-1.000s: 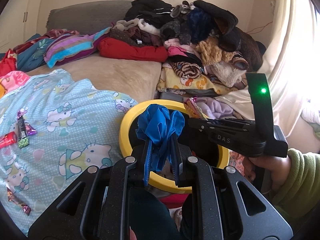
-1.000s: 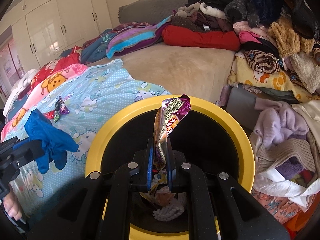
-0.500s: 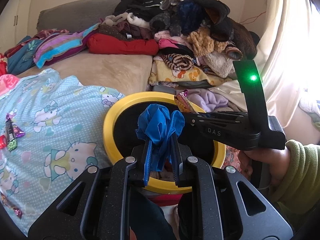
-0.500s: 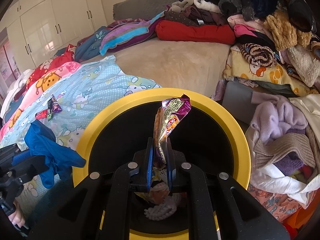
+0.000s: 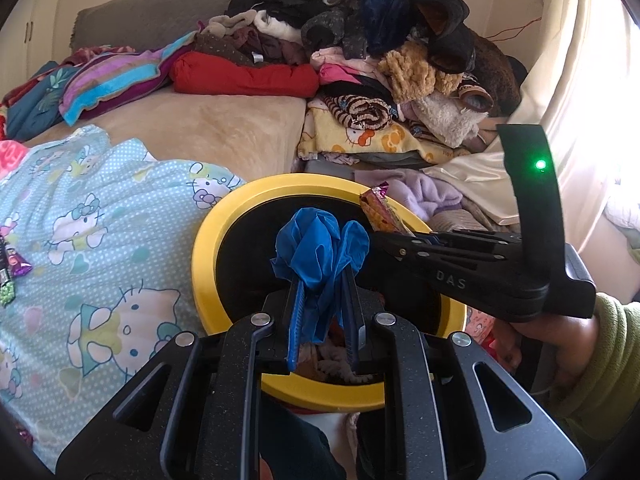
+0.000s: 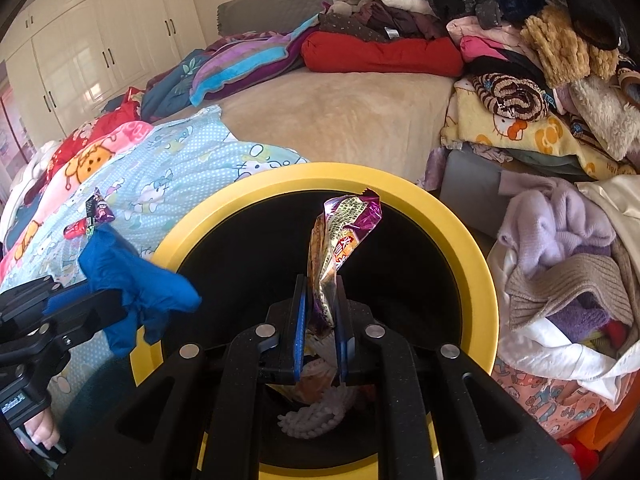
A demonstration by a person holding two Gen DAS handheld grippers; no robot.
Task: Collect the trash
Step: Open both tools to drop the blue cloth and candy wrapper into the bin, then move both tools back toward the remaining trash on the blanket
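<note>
The left gripper [image 5: 322, 316] is clamping a crumpled blue glove [image 5: 320, 252], holding it over the yellow-rimmed bin [image 5: 208, 248] directly ahead. The right gripper [image 6: 322, 330] is pinching a purple snack wrapper [image 6: 340, 240] upright above the same bin's mouth. More candy wrappers [image 6: 90, 216] are lying on the Hello Kitty blanket [image 5: 100, 240], well off to its left.

Left tongs [image 5: 322, 312] clamped, pointing forward; right tongs [image 6: 323, 320] clamped, alongside.
</note>
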